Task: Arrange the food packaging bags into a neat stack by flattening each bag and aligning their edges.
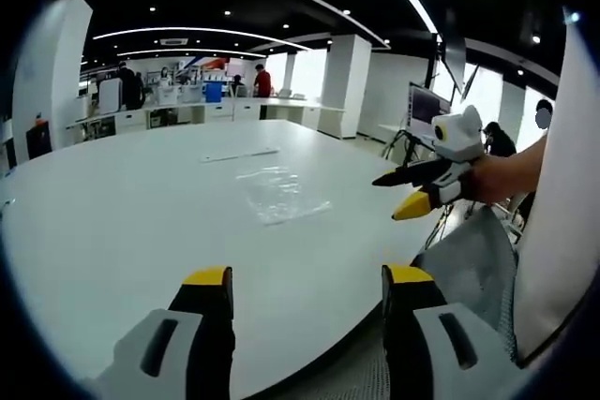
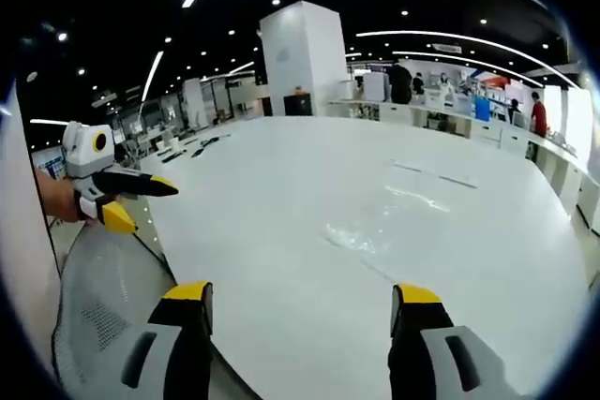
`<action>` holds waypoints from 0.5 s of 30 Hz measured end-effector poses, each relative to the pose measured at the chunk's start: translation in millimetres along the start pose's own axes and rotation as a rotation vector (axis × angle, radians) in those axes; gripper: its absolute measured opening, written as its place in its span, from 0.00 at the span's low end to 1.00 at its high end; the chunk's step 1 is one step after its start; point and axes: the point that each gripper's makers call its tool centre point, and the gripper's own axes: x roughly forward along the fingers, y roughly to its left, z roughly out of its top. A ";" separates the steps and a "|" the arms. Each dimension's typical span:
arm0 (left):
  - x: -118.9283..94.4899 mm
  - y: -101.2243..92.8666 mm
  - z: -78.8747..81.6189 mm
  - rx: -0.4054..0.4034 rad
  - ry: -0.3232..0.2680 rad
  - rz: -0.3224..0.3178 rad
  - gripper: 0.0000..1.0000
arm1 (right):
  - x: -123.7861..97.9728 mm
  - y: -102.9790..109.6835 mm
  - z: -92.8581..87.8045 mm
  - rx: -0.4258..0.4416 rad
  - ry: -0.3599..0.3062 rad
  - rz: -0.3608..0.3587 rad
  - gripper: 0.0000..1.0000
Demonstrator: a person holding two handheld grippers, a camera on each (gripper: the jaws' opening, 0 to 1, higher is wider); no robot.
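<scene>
Clear plastic bags [image 1: 279, 192], loosely overlapped near the middle of the white bench [image 1: 141, 222], one more flat strip [image 1: 240, 153] farther back. Left gripper [image 1: 305, 278] wide and empty, near the bench edge; right gripper [image 2: 300, 295] also wide, holding nothing. Better to approach low, press each bag flat from the centre outward, then slide edges together gently, without pushing bags off the bench.

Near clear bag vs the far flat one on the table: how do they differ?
The near bag is crumpled and glinting; the far bag lies flat as a thin strip. The near bag looks broad and squarish; the far bag looks long and narrow, partly from the low viewing angle. Both are clear and rest on the white table, apart from each other, untouched by either claw.
</scene>
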 end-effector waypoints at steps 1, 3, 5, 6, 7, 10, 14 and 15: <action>0.0 0.6 -0.2 -0.001 0.000 0.001 0.63 | 1.1 -2.9 -0.7 -0.009 0.003 -0.003 0.77; 0.1 2.0 -0.7 -0.004 -0.001 0.000 0.63 | 3.9 -9.6 -2.9 -0.025 0.011 -0.010 0.76; 0.3 2.6 -1.3 -0.006 0.000 -0.001 0.63 | 7.5 -18.6 -5.6 -0.033 0.020 -0.019 0.75; 0.3 1.7 -0.6 -0.005 -0.001 0.000 0.63 | 9.8 -23.4 -7.0 -0.049 0.028 -0.025 0.75; 0.3 1.0 0.1 -0.006 -0.002 0.000 0.63 | 10.8 -25.3 -7.6 -0.063 0.037 -0.028 0.73; 0.3 0.5 0.4 -0.010 -0.001 -0.001 0.63 | 16.8 -31.8 -7.0 -0.099 0.050 -0.031 0.71; 0.2 1.4 0.0 -0.012 0.000 0.002 0.62 | 25.2 -42.4 -9.2 -0.142 0.076 -0.033 0.67; 0.2 1.3 -0.1 -0.013 0.001 0.002 0.62 | 27.0 -45.0 -9.7 -0.157 0.083 -0.037 0.66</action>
